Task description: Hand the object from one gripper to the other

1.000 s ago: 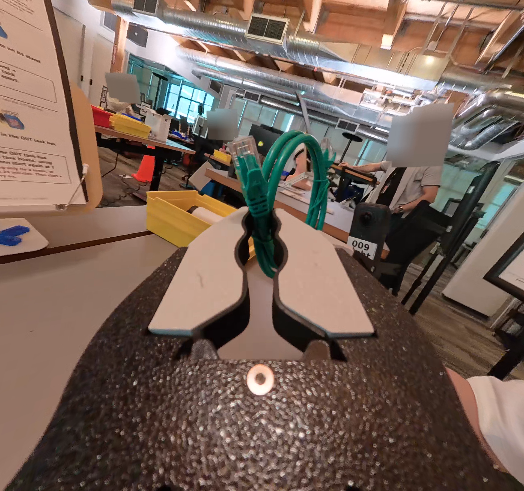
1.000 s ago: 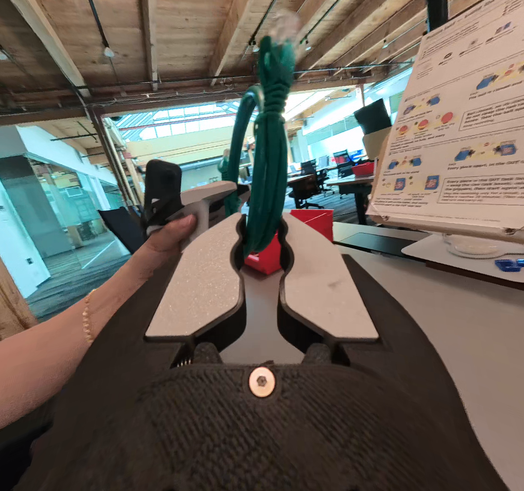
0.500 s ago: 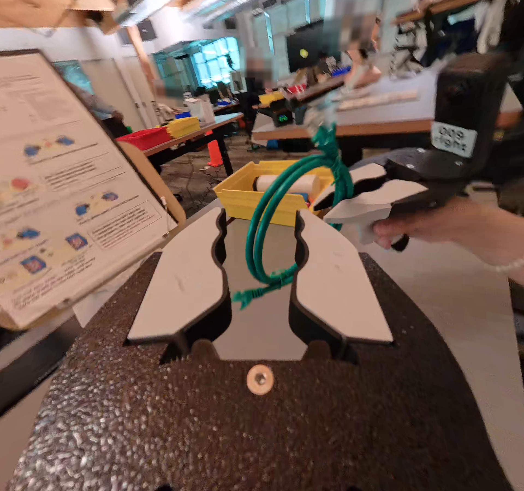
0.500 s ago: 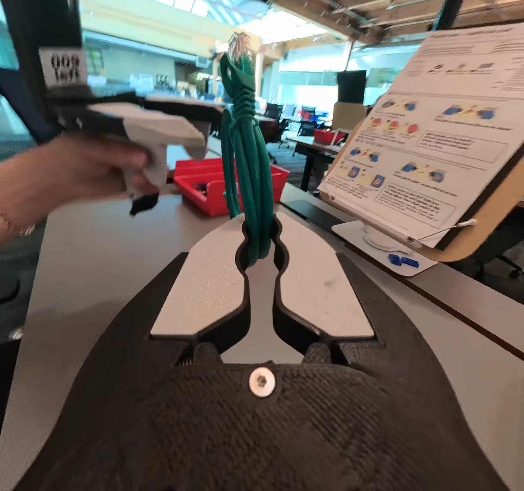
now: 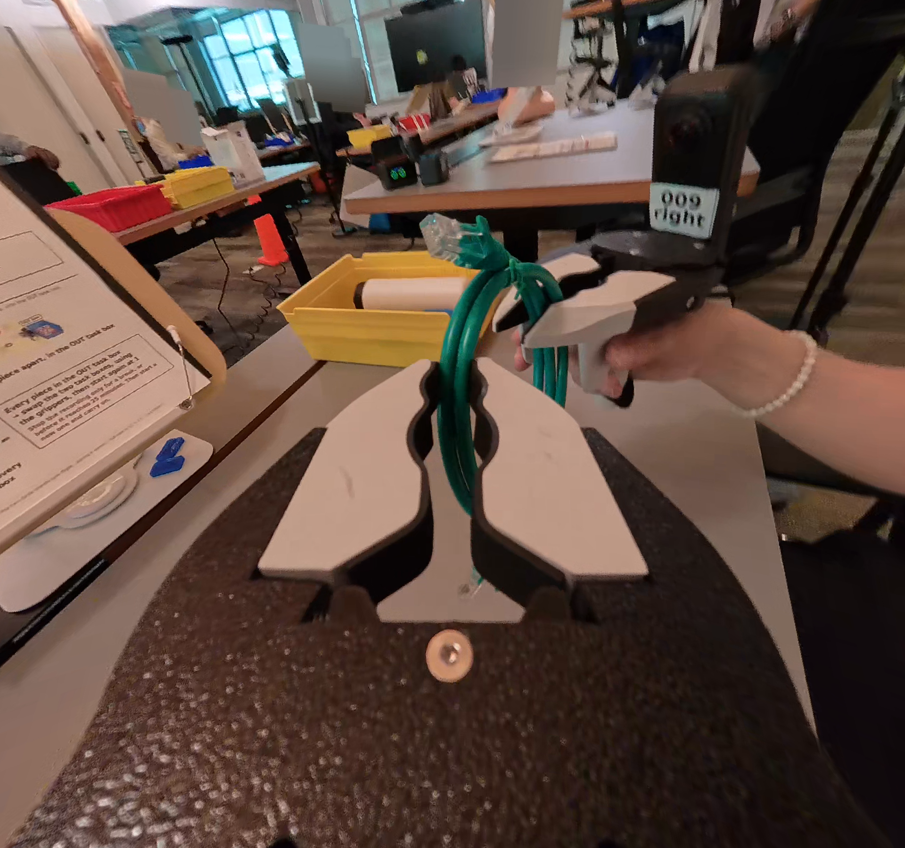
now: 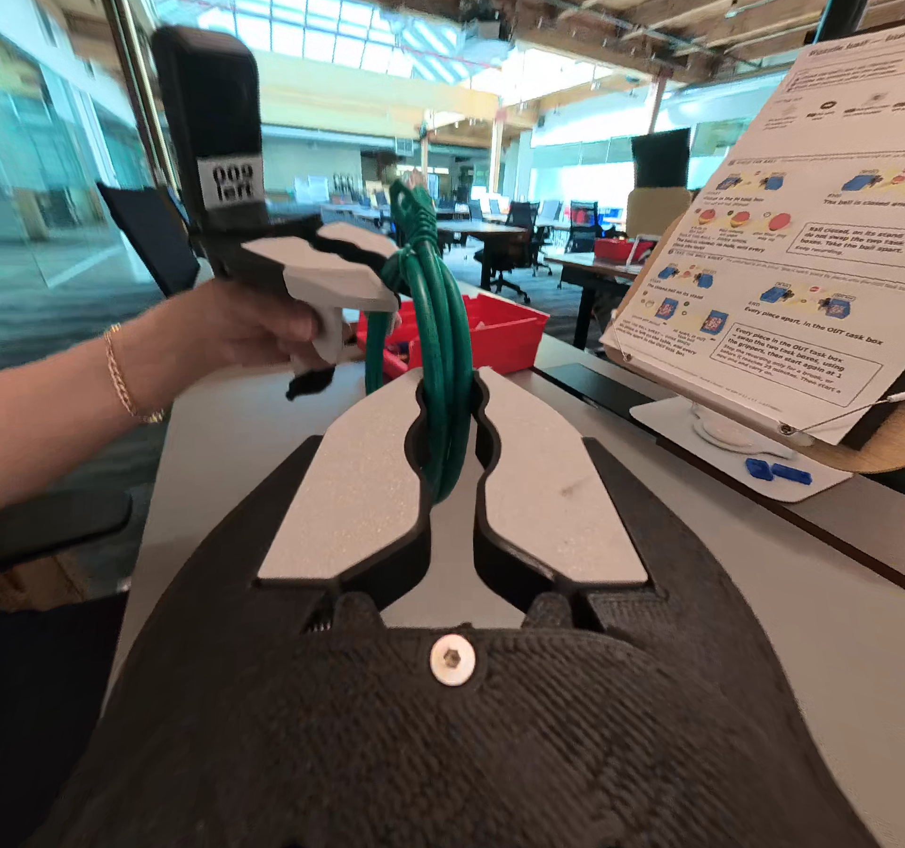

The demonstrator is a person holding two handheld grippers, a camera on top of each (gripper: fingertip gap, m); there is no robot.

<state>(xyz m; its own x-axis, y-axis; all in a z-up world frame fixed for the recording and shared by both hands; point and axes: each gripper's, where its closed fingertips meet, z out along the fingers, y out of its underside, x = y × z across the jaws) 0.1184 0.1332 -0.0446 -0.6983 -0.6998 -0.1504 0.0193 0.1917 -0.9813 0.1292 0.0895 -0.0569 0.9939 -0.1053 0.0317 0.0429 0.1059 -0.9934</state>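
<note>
A coiled green network cable (image 5: 463, 325) with a clear plug hangs above the table, held by both grippers. In the left wrist view my left gripper (image 5: 453, 374) is shut on one side of the coil, pads pressed on the strands. My right gripper (image 5: 526, 305), held by a hand, clamps the other side near the cable's tie. In the right wrist view my right gripper (image 6: 450, 379) is shut on the cable (image 6: 440, 315). The left gripper (image 6: 392, 276) grips the coil up by its tie.
A yellow bin (image 5: 362, 330) holding a white cylinder (image 5: 411, 293) stands beyond the cable. A red bin (image 6: 504, 340) sits on the table. An instruction board on a stand (image 6: 783, 261) and small blue pieces (image 6: 778, 472) are at the side. A person stands behind the far tables. The tips of one gripper are about 6 cm away from the tips of the other.
Half a second ago my left jaws stood open around the hanging coil. They have since shut on it. My right gripper kept its hold, and both grippers tilted down towards the table.
</note>
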